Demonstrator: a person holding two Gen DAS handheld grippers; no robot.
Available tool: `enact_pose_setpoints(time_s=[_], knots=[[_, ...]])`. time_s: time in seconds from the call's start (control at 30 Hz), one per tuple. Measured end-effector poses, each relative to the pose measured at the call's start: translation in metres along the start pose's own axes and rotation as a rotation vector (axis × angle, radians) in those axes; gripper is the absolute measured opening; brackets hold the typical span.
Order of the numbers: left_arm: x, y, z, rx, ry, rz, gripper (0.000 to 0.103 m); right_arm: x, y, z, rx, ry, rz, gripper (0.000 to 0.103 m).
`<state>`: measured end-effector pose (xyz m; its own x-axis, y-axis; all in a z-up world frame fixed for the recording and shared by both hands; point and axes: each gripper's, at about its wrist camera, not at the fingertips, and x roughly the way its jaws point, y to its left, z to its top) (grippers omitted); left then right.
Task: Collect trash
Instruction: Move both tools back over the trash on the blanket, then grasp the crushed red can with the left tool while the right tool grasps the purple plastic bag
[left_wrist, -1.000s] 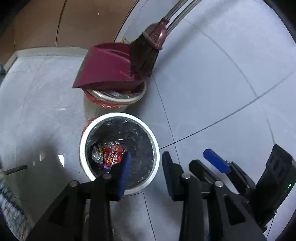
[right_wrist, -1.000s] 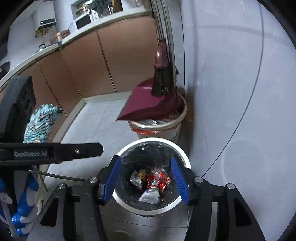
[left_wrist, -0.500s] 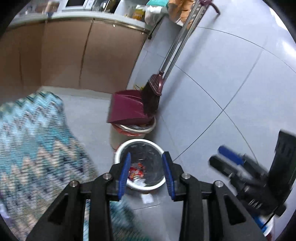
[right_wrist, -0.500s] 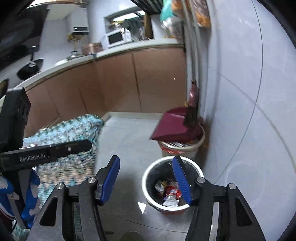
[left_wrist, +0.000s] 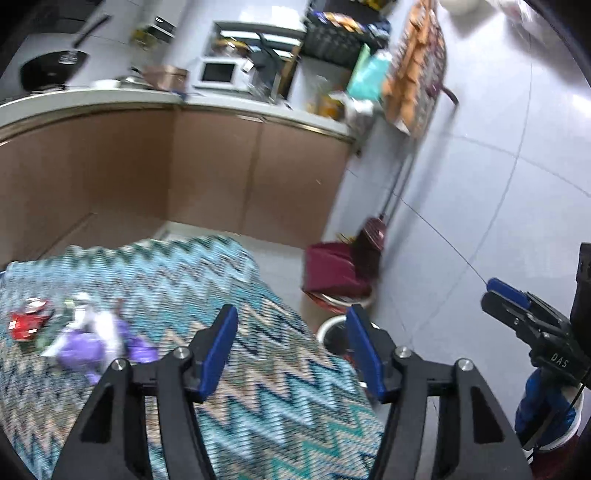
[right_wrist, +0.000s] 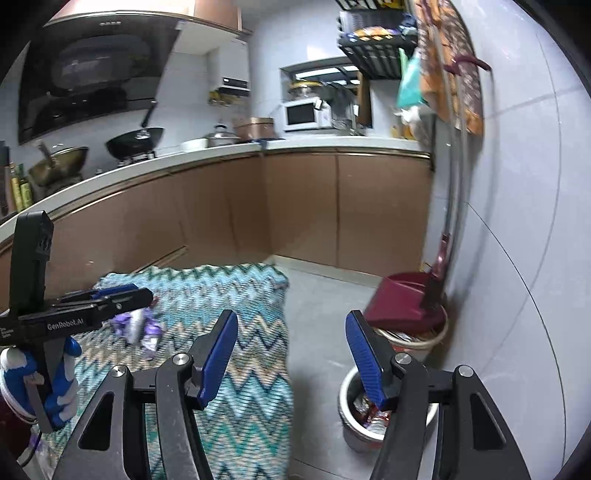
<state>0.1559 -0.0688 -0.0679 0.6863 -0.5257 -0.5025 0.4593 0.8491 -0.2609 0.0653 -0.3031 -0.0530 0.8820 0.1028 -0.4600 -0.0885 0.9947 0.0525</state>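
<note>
Two views are showing this. Through the left one, the left hand-held gripper (left_wrist: 288, 343) is opening with nothing between its jaws, pointing over the zigzag-clothed surface (left_wrist: 258, 387) where blurred wrappers (left_wrist: 74, 332) are lying. Through the right one, the right hand-held gripper (right_wrist: 291, 350) is hanging half-wide and empty, while the white bin (right_wrist: 351, 413), partly hidden, is holding collected trash.

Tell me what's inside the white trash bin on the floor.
The white trash bin holds crumpled wrappers, red and silvery. The right claw finger covers part of the opening, so the rest of the contents and the bottom stay hidden.
</note>
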Motion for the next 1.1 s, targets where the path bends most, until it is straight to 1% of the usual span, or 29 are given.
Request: enact_pose_setpoints(time_s=[0.1,0.2,0.33,0.5,0.57,0.7,0.8,0.9,1.0,1.1], knots=[[-0.03,0.024,-0.001,-0.044,-0.039,0.026,0.061,-0.004,0.018,0.004,-0.03,-0.007,0.025,0.058],[-0.051,0.046,-0.008,-0.078,-0.074,0.055,0.061,-0.005,0.032,0.006,-0.051,-0.011,0.054,0.058],[-0.072,0.081,-0.014,-0.124,-0.05,0.084,0.061,-0.006,0.051,0.01,-0.071,-0.007,0.099,0.058],[-0.092,0.135,-0.028,-0.194,-0.044,0.151,0.061,0.003,0.069,0.012,-0.074,0.006,0.154,0.058],[-0.098,0.16,-0.035,-0.227,-0.042,0.189,0.062,0.014,0.076,0.011,-0.074,0.025,0.176,0.058],[-0.098,0.21,-0.044,-0.301,-0.02,0.251,0.067,0.039,0.091,0.009,-0.082,0.074,0.212,0.058],[-0.091,0.25,-0.048,-0.352,0.007,0.285,0.067,0.064,0.102,0.006,-0.098,0.121,0.241,0.058],[-0.076,0.296,-0.051,-0.421,0.052,0.281,0.067,0.091,0.114,0.003,-0.11,0.166,0.27,0.058],[-0.057,0.334,-0.051,-0.473,0.085,0.27,0.067,0.121,0.127,-0.001,-0.128,0.209,0.293,0.058],[-0.038,0.363,-0.048,-0.526,0.101,0.256,0.067,0.15,0.142,-0.006,-0.146,0.251,0.318,0.058]])
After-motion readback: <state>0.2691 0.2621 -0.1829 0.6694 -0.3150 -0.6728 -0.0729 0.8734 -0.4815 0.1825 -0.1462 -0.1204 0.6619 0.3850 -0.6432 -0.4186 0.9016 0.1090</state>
